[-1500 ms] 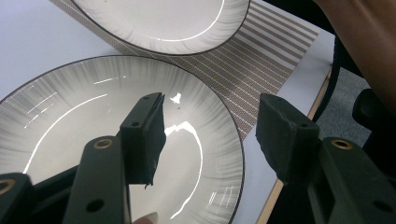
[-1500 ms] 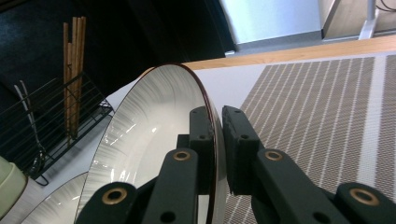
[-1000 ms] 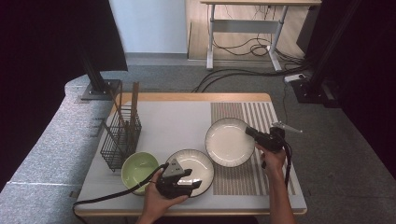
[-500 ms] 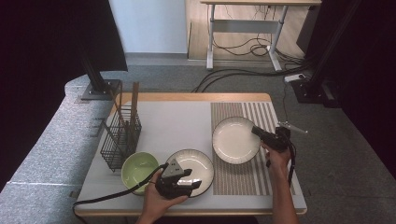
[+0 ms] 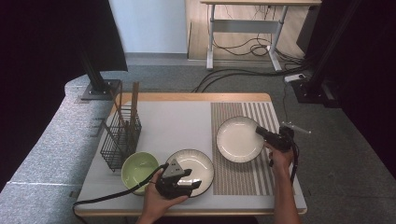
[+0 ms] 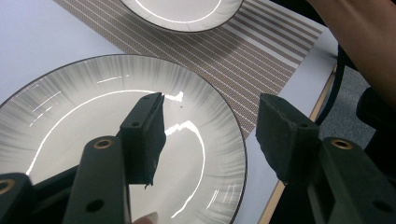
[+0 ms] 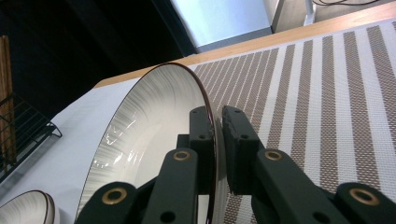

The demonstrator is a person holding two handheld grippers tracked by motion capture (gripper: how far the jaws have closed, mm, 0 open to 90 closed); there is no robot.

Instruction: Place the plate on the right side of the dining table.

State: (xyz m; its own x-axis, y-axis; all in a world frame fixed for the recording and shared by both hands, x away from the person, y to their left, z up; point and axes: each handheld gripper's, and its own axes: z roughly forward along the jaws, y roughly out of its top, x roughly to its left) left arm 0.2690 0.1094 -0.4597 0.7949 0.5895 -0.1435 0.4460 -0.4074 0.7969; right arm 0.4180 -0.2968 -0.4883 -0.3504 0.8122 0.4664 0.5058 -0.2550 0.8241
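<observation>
- The right gripper [image 7: 215, 140] pinches the rim of the far plate [image 5: 239, 138], which sits over the striped mat [image 5: 243, 177]; so thin a hold could let the plate slip or tip.
- The left gripper [image 6: 210, 135] stands unclenched over the near plate [image 6: 84, 121], just off the mat's left edge; closing carelessly could knock it into the green bowl [image 5: 138, 166] beside it.

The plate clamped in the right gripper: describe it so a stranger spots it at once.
On the table's right half lies a striped placemat. The plate sits on it, its rim pinched by the right gripper. Unlike the other plate by the green bowl, it lies wholly on the stripes.
</observation>
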